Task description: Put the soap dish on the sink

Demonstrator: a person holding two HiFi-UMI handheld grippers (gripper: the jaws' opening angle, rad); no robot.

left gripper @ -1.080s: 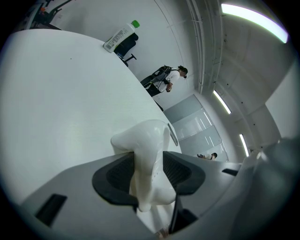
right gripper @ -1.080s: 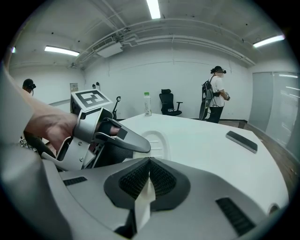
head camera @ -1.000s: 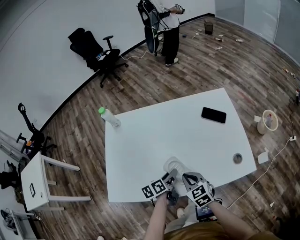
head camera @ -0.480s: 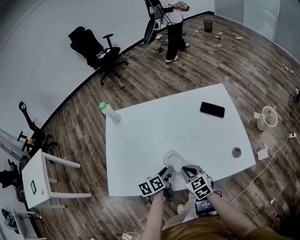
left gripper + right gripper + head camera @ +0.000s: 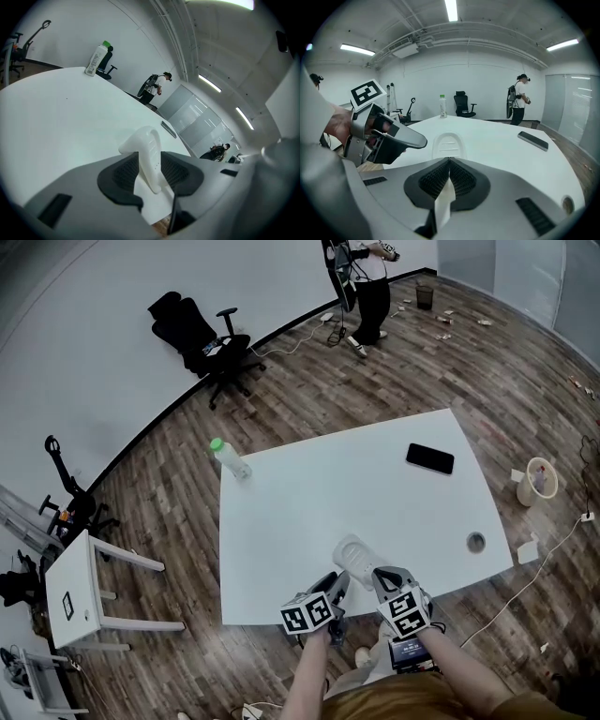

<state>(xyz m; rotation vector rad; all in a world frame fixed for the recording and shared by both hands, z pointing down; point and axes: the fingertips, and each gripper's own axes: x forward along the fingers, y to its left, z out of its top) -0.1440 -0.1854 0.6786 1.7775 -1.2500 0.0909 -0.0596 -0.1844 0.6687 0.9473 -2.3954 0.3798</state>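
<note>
One white soap dish (image 5: 352, 554) lies on the one white table (image 5: 309, 493), right in front of the two grippers. The left gripper (image 5: 335, 588) has its jaws apart and closing, and they are not squeezing the dish. The right gripper (image 5: 381, 577) has its jaws pressed together on nothing. One bottle (image 5: 228, 460) and one phone (image 5: 430, 458) sit far off.

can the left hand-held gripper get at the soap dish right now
Likely yes. The soap dish already has its near rim between the closing jaws of the left hand-held gripper, pads not yet pressing; nothing on the white table blocks it.
</note>
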